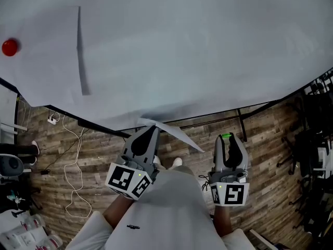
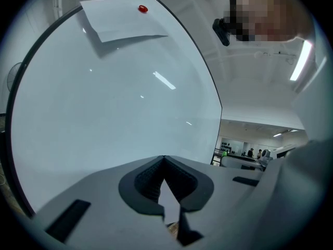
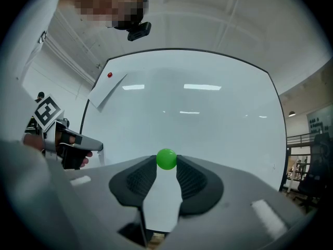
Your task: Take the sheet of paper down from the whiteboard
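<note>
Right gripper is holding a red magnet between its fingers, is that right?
Not quite. The magnet between the right gripper's fingers is green, not red, as the right gripper view shows. The rest is right: its fingers do hold it.

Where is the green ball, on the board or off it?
Off. The green ball sits pinched in the right gripper, away from the whiteboard.
</note>
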`<state>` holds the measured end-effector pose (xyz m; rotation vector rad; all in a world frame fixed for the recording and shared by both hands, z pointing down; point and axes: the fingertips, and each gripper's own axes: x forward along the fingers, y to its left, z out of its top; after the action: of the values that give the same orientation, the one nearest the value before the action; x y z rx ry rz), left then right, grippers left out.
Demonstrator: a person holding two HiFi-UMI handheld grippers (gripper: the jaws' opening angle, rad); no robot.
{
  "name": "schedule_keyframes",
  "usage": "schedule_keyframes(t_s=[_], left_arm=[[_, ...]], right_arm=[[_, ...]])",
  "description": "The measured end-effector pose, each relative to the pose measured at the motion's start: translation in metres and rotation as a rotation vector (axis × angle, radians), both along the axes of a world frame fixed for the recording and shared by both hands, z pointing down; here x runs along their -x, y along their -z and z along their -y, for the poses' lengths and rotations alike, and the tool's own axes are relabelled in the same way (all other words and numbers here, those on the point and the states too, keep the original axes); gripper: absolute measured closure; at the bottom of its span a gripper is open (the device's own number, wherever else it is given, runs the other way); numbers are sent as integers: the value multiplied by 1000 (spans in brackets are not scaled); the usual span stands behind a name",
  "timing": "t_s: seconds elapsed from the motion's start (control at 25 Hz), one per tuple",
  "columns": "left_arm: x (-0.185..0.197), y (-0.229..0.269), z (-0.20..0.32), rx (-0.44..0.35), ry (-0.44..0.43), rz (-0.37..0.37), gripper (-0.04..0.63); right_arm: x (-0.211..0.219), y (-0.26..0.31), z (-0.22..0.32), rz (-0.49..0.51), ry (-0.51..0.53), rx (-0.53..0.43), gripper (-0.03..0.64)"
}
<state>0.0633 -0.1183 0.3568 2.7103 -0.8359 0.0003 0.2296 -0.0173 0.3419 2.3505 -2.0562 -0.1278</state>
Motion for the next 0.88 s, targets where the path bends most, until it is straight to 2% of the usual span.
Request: schedule_keyframes(t_s=[0.88], left_arm=[[-6,-1,13,-1,-7,-12,591]], right_arm=[[-1,3,10,-31,-2,11,488]])
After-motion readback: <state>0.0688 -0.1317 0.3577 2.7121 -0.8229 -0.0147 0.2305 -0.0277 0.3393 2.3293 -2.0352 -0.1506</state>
